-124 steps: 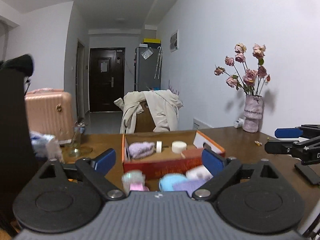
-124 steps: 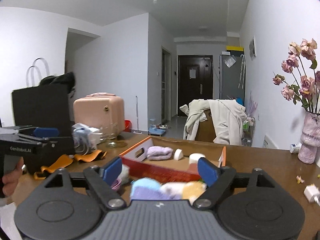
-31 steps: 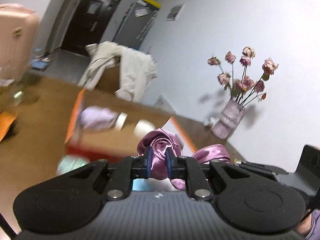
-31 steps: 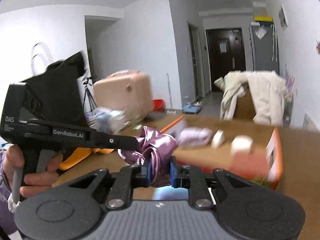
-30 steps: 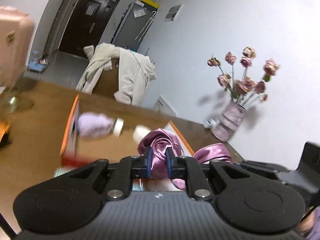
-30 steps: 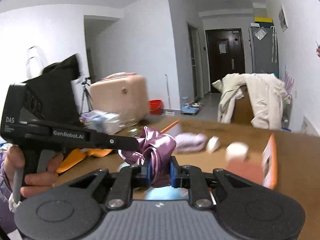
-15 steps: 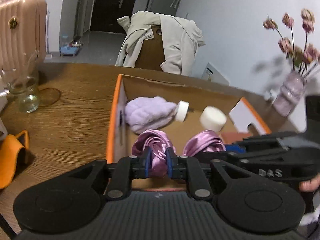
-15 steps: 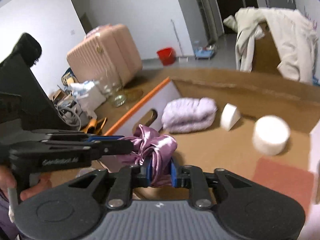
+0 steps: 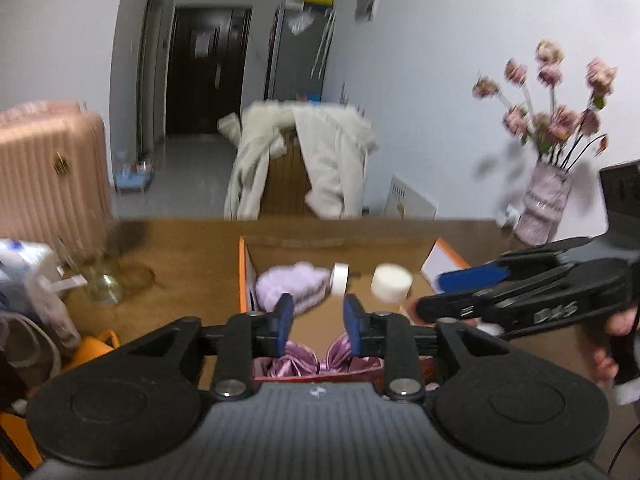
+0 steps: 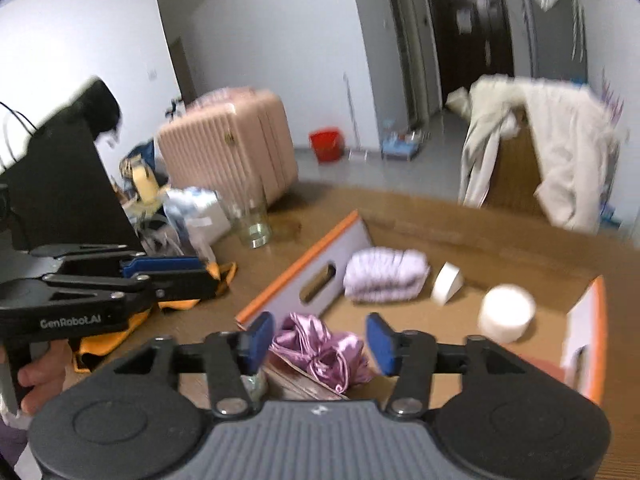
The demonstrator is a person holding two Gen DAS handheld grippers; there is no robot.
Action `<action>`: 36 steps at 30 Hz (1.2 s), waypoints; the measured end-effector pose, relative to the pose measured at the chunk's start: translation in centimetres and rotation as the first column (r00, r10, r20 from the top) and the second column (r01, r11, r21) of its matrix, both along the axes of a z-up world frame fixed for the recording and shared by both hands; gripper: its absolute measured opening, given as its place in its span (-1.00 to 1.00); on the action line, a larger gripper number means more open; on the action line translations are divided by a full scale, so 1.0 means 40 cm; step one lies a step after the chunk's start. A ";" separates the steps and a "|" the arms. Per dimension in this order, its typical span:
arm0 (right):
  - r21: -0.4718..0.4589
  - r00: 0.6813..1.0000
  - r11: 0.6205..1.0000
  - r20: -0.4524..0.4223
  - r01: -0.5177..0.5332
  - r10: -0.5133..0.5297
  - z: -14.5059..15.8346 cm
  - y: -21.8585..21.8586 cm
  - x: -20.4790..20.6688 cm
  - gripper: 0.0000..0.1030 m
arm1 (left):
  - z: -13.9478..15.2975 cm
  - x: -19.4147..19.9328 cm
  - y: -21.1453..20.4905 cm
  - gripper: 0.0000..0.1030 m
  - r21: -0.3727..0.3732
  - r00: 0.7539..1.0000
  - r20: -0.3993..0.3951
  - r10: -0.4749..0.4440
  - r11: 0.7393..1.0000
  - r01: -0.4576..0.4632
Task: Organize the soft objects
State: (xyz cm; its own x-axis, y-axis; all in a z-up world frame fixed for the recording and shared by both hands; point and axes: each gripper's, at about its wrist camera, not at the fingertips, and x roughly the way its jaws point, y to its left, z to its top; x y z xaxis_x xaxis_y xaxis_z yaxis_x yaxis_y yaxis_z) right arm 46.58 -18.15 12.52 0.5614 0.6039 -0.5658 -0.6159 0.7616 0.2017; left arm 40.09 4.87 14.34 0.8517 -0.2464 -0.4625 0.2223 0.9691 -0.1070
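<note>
Right wrist: both grippers' fingers opening off crumpled shiny satin scrunchie (image 10: 320, 350) in cardboard box (image 10: 298, 270).

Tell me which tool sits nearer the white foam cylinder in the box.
Right. The right tool hangs beside the white foam cylinder, jaws opening and empty; the left tool hangs farther back over the near wall.

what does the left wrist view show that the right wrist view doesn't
Only the left wrist view shows the vase of flowers by the wall. Only the right wrist view shows the red bucket on the floor and the box's handle slot. Both show the box, the satin cloth at its near end, the lilac towel, two white rolls, and both tools, left tool and right tool, opening with no cloth between the pads.
</note>
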 end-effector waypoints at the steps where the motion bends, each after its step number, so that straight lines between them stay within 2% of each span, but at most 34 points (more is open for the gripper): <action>1: -0.001 0.999 1.000 0.031 0.017 -0.017 0.027 -0.018 -0.027 0.17 | 0.019 -0.028 0.003 -0.25 0.006 1.000 0.028 0.008 1.000 -0.008; 3: -0.007 0.995 0.999 0.088 0.053 -0.053 0.074 -0.057 -0.083 0.19 | 0.049 -0.092 0.008 0.06 0.025 0.995 0.095 0.026 0.999 -0.029; 6: 0.001 0.980 0.994 0.165 0.113 -0.111 0.120 -0.119 -0.179 0.32 | 0.075 -0.181 0.004 0.36 0.075 0.983 0.176 0.046 0.995 -0.060; 14: 0.028 0.943 0.983 0.279 0.181 -0.181 0.138 -0.217 -0.381 0.46 | 0.083 -0.337 -0.032 0.57 0.072 0.973 0.228 0.045 0.995 -0.062; 19: 0.061 0.907 0.979 0.369 0.196 -0.205 0.096 -0.239 -0.531 0.66 | 0.027 -0.446 -0.051 0.71 0.026 0.965 0.245 0.096 0.994 -0.106; 21: 0.066 0.897 0.978 0.390 0.200 -0.210 0.063 -0.241 -0.591 0.66 | 0.001 -0.488 -0.065 0.79 0.013 0.964 0.244 0.106 0.994 -0.113; 25: 0.058 0.894 0.975 0.390 0.216 -0.221 -0.010 -0.241 -0.675 0.67 | -0.049 -0.555 -0.091 0.82 -0.010 0.967 0.219 0.130 0.991 -0.131; 29: 0.071 0.901 0.965 0.347 0.251 -0.260 -0.078 -0.261 -0.741 0.68 | -0.102 -0.602 -0.106 0.84 -0.002 0.967 0.188 0.171 0.985 -0.173; 32: 0.109 0.916 0.958 0.284 0.264 -0.284 -0.120 -0.285 -0.764 0.68 | -0.132 -0.604 -0.114 0.84 0.010 0.975 0.144 0.167 0.985 -0.170; 36: 0.106 0.925 0.955 0.242 0.277 -0.295 -0.159 -0.295 -0.739 0.66 | -0.158 -0.559 -0.140 0.84 0.004 0.983 0.095 0.155 0.988 -0.156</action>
State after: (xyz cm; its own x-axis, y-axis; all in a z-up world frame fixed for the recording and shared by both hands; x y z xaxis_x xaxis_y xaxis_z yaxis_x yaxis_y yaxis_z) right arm 17.03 -29.96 6.17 0.8344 0.4288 -0.3462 -0.4115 0.9026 0.1262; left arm 17.73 -0.74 8.02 0.9190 -0.1025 -0.3807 0.0770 0.9937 -0.0817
